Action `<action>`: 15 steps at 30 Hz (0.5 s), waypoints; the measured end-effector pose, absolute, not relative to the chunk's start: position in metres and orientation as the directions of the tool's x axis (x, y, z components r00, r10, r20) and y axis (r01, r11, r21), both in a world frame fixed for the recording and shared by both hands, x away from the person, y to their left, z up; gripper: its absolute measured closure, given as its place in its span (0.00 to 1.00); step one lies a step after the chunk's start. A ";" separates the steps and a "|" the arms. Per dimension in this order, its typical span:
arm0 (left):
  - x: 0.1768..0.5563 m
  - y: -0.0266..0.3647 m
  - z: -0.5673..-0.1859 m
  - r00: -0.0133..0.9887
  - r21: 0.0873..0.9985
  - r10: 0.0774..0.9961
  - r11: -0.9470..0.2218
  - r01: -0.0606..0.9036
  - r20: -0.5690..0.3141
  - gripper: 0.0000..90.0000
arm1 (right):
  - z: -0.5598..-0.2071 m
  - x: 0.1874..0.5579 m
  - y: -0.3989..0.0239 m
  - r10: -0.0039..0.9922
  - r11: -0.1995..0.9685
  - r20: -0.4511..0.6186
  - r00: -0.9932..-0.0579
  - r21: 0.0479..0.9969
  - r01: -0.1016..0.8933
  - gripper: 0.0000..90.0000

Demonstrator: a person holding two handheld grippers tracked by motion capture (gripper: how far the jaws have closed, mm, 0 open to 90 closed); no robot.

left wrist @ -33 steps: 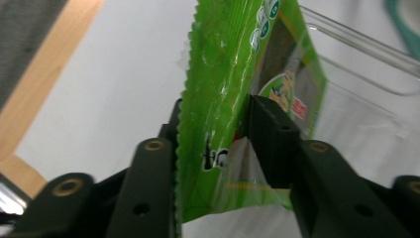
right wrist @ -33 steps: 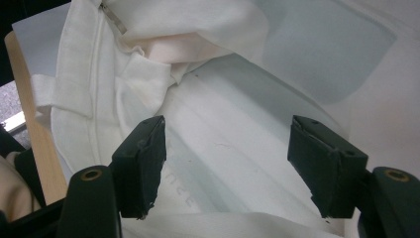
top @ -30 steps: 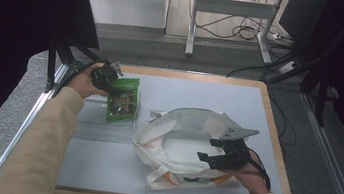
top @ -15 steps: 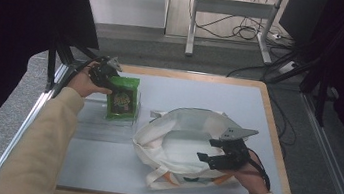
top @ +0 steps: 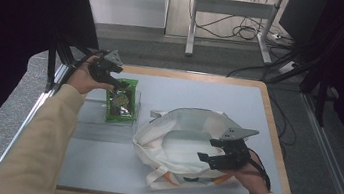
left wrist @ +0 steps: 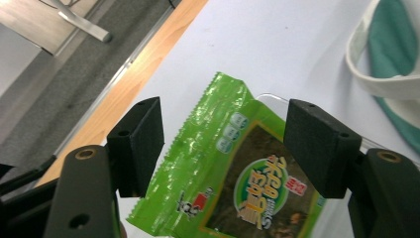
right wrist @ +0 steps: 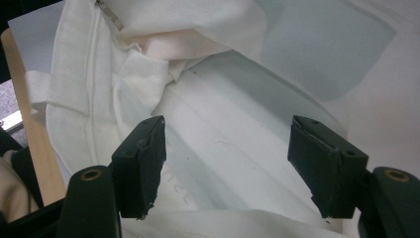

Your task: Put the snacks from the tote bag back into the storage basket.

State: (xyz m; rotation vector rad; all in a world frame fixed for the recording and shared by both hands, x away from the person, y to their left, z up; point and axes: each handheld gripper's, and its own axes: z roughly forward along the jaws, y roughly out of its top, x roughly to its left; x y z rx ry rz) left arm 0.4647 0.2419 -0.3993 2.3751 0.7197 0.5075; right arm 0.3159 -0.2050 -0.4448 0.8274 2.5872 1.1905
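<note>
The bench (top: 200, 95) has a pale top with a wooden edge, and its near edge is partly covered by the person's sleeves. On its right half lies a white cloth bag (top: 175, 133) with its mouth spread wide, so the pale green lining shows. Its near side is bunched into folds, and the orange patch under them is too crumpled to read. In the right claw view the bag's rim is cut off at the bottom of the frame.

Left of the bag, well apart from it, a green snack packet (top: 121, 101) lies flat on a clear tray (top: 105, 129) that is hard to make out against the bench. The packet's long axis runs from the far side of the bench toward the person, with one crimped end at the far side. In the left claw view (left wrist: 218, 163) its near end is cut off and the printed words are too small to read.

The left claw (top: 110, 80) hangs over the packet's far end; its jaws have just been opening and now stand wide, with the packet below them and not pressed by either pad. The right claw (top: 216, 156) is over the bag's open mouth, its jaws wide with nothing between them but the lining beyond
</note>
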 end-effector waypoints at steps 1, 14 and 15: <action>0.464 0.242 -0.398 0.781 0.642 0.602 -0.667 0.379 0.165 0.35 | -0.445 0.316 -0.205 0.552 0.526 0.070 -0.831 0.744 0.412 0.34; 0.439 0.232 -0.387 0.790 0.684 0.608 -0.607 0.405 0.072 0.37 | -0.440 0.317 -0.203 0.532 0.508 0.079 -0.843 0.767 0.392 0.34; 0.437 0.232 -0.387 0.788 0.687 0.612 -0.601 0.408 0.067 0.38 | -0.440 0.317 -0.202 0.530 0.508 0.079 -0.844 0.767 0.391 0.34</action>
